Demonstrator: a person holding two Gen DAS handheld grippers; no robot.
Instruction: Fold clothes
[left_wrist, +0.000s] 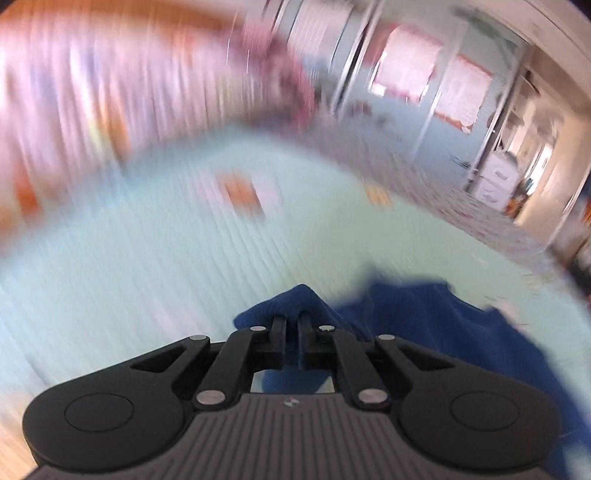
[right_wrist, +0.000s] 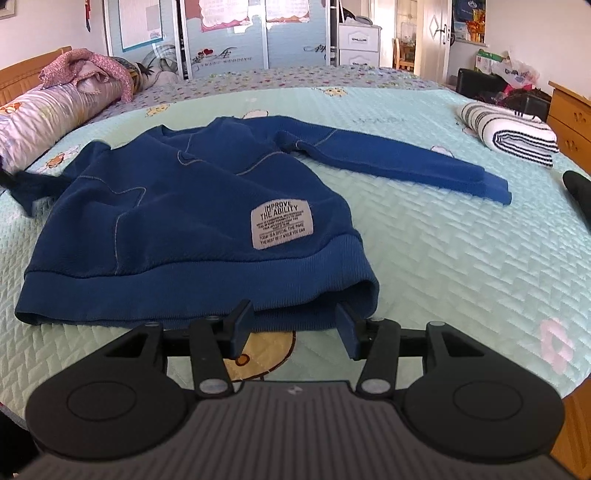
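Left gripper was clenched on a fold of the dark blue knitted sweatshirt, cloth bunched just ahead of its tips; that view was badly blurred. Right gripper stood released, jaws apart at the ribbed hem, not pressing it. Sweatshirt lay spread on the pale green quilted bedspread ahead of the right gripper, one sleeve stretched toward its right. A rolled striped white towel lay farther right.

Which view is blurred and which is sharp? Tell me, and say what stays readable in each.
Left wrist view: heavy motion smear over bed and room; only the left gripper, shut on blue cloth, stays crisp. Right wrist view: sharp, daylit, fisheye-curved at the edges; the blue sweatshirt and its patch read clearly, the right gripper open.
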